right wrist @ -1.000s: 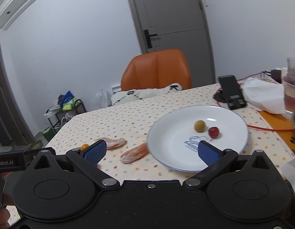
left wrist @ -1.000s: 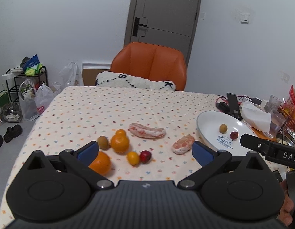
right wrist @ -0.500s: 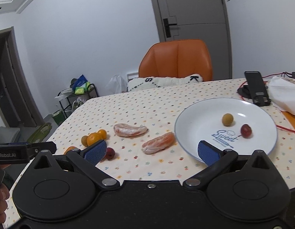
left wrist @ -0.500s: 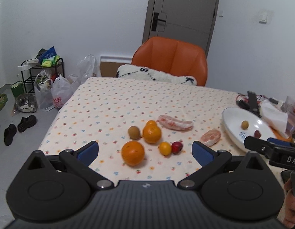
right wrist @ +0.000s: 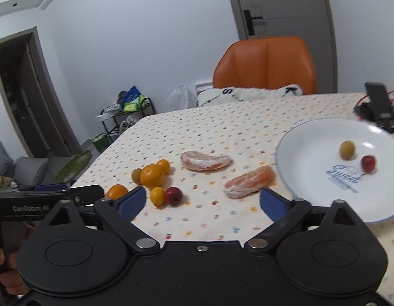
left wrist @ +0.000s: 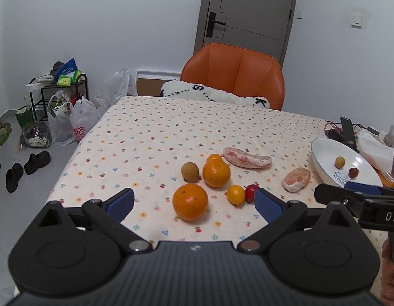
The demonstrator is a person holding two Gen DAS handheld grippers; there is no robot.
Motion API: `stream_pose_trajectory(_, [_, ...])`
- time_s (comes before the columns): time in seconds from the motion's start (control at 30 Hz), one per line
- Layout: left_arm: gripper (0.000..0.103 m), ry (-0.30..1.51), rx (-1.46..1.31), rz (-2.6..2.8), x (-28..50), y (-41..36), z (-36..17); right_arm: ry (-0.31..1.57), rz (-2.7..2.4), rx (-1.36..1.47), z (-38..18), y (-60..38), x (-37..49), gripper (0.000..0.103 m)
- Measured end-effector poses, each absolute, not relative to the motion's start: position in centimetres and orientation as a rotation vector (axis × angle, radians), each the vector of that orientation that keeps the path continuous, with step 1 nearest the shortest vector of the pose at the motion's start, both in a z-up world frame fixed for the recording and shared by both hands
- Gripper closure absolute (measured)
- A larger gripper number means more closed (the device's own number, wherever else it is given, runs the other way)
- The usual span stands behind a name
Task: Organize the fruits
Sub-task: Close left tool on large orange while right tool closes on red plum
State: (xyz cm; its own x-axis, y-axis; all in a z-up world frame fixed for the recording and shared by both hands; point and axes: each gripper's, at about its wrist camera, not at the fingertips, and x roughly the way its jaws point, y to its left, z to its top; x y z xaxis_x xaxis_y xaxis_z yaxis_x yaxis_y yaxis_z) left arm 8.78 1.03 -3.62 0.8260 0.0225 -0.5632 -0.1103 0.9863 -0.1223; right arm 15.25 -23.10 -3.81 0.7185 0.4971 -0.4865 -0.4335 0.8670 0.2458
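White plate point(right wrist: 311, 137) seen at table's right, two small fruits on it | left gripper point(left wrist: 194, 201) spread wide, empty, above orange point(left wrist: 190, 202) | right gripper point(right wrist: 202, 201) spread wide, empty, near peeled segment point(right wrist: 249, 181) | loose fruits clustered mid-cloth

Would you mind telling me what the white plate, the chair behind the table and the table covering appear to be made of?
White plate: probably glazed ceramic, being glossy with highlights and a thin blue rim, though melamine is possible.
Chair: smooth orange leather or faux leather, with a soft sheen and stitched panels.
Table covering: matte printed fabric, cream with small flowers and faint creases.
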Motion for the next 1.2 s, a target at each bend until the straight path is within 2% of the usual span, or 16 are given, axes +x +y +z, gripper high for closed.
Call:
stream_pose_trajectory(0.17, [0.011, 0.603, -0.154, 0.064, 9.7, 1.3, -4.2, 0.598, 0.553, 0.121, -4.4, -22.0, 16.3, 0.027])
stream_pose_trajectory(0.37, [0.032, 0.635, -0.171, 0.056, 11.0, 1.6, -5.3, 0.638, 0.587, 0.127, -5.2, -20.9, 17.8, 0.041])
stream_pose_trajectory(0.47, [0.038, 0.652, -0.177, 0.051, 11.6, 1.7, -5.8, 0.656, 0.602, 0.132, -5.6, -20.4, 18.4, 0.045])
stream_pose_trajectory(0.67, [0.046, 0.676, -0.196, 0.046, 12.6, 2.2, -6.6, 0.674, 0.621, 0.125, -6.0, -19.1, 19.5, 0.047])
stream_pose_trajectory(0.77, [0.054, 0.692, -0.208, 0.043, 13.1, 2.4, -7.1, 0.681, 0.625, 0.123, -6.2, -18.6, 20.1, 0.049])
stream_pose_trajectory(0.83, [0.063, 0.7, -0.221, 0.035, 13.3, 2.6, -7.3, 0.689, 0.627, 0.124, -6.4, -18.4, 20.5, 0.052])
stream_pose_trajectory(1.0, [0.064, 0.704, -0.226, 0.034, 13.6, 2.6, -7.2, 0.702, 0.639, 0.126, -6.9, -18.1, 21.1, 0.057])
stream_pose_trajectory(1.17, [0.064, 0.702, -0.231, 0.041, 13.6, 2.7, -7.1, 0.709, 0.665, 0.141, -7.2, -18.3, 21.3, 0.082])
stream_pose_trajectory(1.2, [0.064, 0.699, -0.23, 0.042, 13.5, 2.7, -7.0, 0.71, 0.666, 0.137, -7.2, -18.3, 21.3, 0.082])
